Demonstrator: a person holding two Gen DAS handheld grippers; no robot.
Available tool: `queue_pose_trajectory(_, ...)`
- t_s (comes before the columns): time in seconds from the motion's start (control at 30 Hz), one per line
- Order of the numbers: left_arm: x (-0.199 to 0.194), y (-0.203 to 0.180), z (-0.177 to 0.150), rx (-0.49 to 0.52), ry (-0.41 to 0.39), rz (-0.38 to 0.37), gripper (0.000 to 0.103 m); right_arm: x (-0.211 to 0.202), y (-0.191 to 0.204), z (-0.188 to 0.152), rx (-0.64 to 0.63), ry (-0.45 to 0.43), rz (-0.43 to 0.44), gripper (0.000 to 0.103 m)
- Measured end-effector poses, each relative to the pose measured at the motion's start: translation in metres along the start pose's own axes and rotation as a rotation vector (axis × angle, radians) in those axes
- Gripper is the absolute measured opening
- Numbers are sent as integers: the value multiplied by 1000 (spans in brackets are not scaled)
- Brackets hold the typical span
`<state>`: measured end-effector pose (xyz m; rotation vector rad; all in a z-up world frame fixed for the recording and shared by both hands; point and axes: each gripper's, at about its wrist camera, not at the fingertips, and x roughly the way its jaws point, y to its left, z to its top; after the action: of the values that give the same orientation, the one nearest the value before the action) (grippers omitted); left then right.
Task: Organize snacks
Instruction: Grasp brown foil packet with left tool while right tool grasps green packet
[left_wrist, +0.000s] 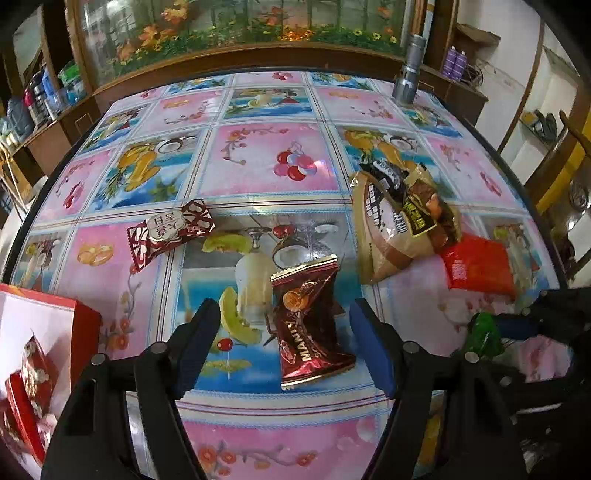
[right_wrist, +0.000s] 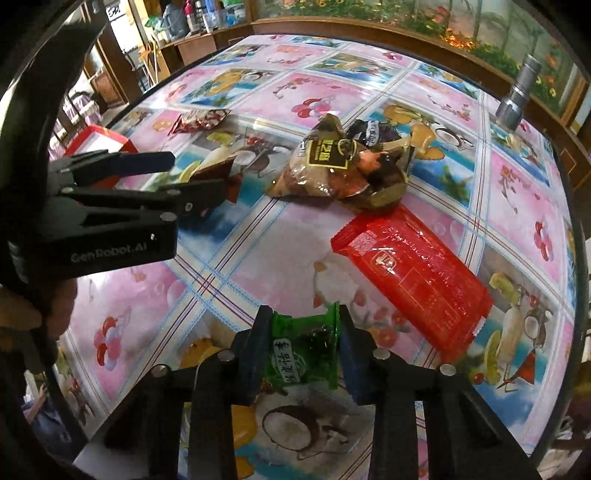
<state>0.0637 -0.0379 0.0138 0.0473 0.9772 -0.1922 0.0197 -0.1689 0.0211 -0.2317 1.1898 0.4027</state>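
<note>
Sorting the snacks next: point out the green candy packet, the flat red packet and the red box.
green candy packet (right_wrist: 303, 354), right wrist view, printed front.
flat red packet (right_wrist: 413, 280), right wrist view, middle.
red box (left_wrist: 86, 332), left wrist view, outer side wall.

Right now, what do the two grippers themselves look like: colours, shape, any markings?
Both are black plastic, with two flat fingers lined by dark blue pads and round silver pins at the joints. The left gripper carries white lettering, GenRobot.AI, on its side, readable in the right wrist view. The right gripper is built alike. No cables show.
</note>
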Motion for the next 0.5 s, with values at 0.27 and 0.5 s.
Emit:
queue_pose_trajectory(0.27,7,4,-4,52,-12,-30,32,-6,-29,4,121,-45,54,33)
queue_pose_trajectory(0.5,-7,12,-11,55,-48,-44,31,-14,-52,8,243,-107,139,33)
